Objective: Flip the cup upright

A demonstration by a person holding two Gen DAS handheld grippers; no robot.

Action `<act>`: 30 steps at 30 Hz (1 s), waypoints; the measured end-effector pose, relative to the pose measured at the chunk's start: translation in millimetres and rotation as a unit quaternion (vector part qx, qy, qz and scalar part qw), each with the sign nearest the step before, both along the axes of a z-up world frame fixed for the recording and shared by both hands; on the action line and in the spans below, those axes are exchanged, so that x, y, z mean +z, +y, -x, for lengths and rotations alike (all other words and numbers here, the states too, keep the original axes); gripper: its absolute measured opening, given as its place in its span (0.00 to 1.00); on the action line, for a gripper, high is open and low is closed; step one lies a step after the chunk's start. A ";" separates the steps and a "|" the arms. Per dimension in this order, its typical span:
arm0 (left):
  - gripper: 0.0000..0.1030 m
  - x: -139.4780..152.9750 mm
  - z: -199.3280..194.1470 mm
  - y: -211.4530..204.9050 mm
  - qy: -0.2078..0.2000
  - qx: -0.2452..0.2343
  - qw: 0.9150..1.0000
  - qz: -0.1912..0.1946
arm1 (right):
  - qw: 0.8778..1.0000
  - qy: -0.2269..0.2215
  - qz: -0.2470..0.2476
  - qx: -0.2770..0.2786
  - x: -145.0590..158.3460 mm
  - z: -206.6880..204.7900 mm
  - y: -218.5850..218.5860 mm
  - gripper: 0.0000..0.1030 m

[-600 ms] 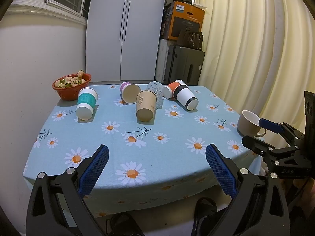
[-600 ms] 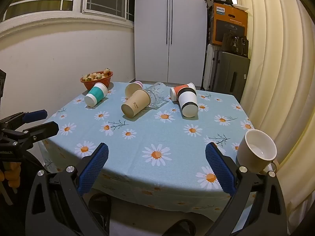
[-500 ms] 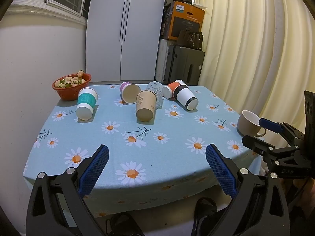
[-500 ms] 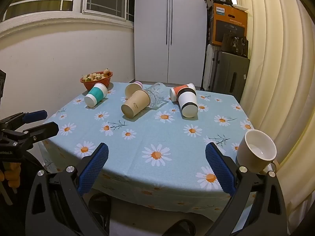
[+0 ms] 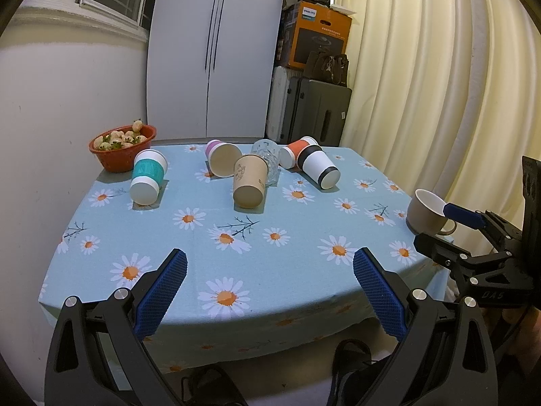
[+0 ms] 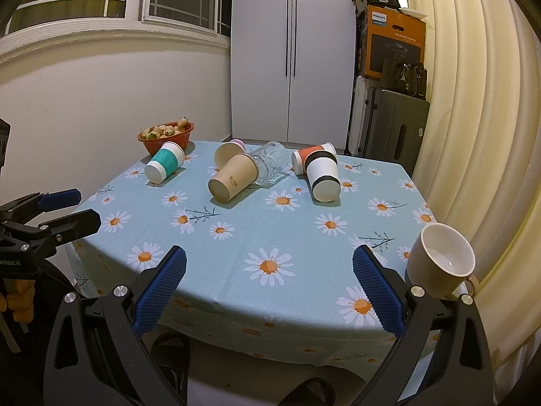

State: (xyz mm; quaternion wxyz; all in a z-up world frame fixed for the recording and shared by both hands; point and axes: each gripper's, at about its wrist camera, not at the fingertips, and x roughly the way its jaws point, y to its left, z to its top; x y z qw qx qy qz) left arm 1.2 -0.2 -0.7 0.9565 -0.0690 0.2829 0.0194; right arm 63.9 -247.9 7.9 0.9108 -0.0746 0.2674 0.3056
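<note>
Several cups lie on their sides on the daisy tablecloth [image 5: 270, 260]: a teal-banded cup [image 5: 148, 177], a pink cup [image 5: 221, 159], a brown paper cup [image 5: 249, 186], a clear glass [image 5: 268, 155], an orange cup [image 5: 296, 152] and a black-and-white cup [image 5: 319, 171]. A beige mug [image 6: 439, 260] stands upright at the right edge. My left gripper [image 5: 268, 291] is open and empty at the near table edge. My right gripper [image 6: 268, 287] is open and empty too, with the mug just beyond its right finger [image 6: 378, 291].
A red bowl of fruit [image 5: 122, 147] sits at the table's far left corner. A white cabinet [image 5: 213, 50], suitcases and an orange box [image 5: 318, 39] stand behind. Curtains [image 5: 439, 84] hang at the right. The right gripper shows in the left wrist view [image 5: 470, 233].
</note>
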 end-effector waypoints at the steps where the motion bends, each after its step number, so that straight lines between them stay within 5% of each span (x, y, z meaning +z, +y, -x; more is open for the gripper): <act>1: 0.94 -0.2 -0.6 -0.1 0.002 -0.001 1.000 0.001 | 1.000 0.002 0.001 0.000 -0.5 -0.8 0.2 0.95; 15: 0.94 0.9 -42.7 19.9 0.046 -0.020 0.998 0.043 | 0.999 0.027 0.011 0.014 5.1 -35.4 11.8 0.95; 30: 0.92 12.7 -189.7 56.0 0.154 -0.022 0.986 0.066 | 0.996 0.063 0.020 0.060 18.7 -125.0 61.2 0.95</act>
